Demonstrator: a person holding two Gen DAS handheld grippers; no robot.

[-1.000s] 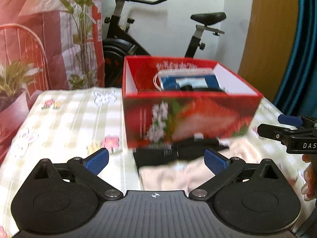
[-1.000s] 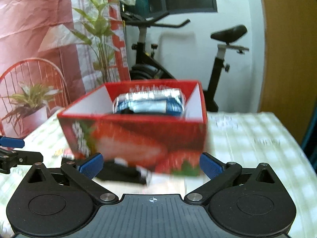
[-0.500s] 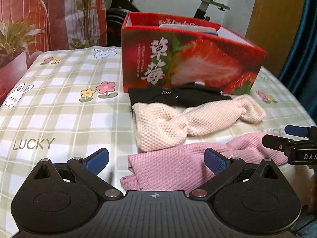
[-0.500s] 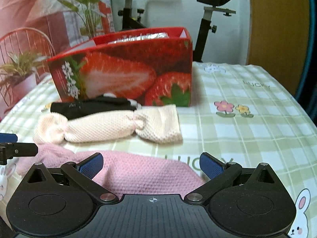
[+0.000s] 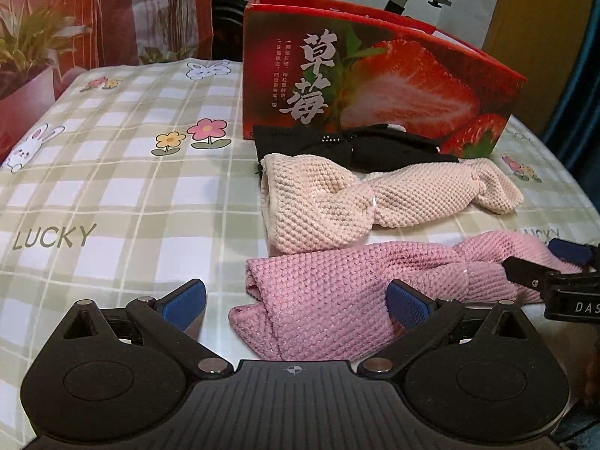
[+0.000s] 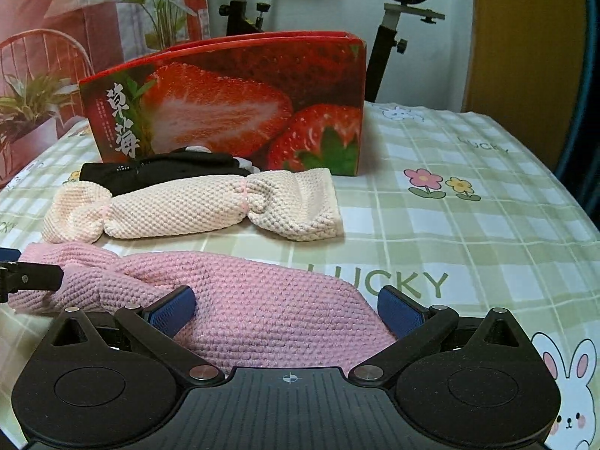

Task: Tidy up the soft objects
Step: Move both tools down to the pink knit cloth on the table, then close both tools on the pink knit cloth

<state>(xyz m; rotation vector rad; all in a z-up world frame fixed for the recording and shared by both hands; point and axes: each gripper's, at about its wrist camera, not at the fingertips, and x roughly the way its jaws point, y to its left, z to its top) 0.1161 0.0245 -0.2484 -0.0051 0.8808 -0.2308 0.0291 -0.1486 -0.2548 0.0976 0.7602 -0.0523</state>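
The right gripper (image 6: 287,309) stands wide open at the bottom of the frame, straddling a pink knit cloth (image 6: 240,300). Above lie a cream knit cloth (image 6: 195,206), a black cloth (image 6: 157,170) and a strawberry box (image 6: 232,101).

Both wide-open grippers, left gripper (image 5: 296,305) and right gripper (image 6: 287,309), now lower, flanking the pink knit cloth (image 5: 337,292).

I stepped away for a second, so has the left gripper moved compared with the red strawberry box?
Yes. The left gripper has come down toward the table; the red strawberry box now shows its side, not its inside.
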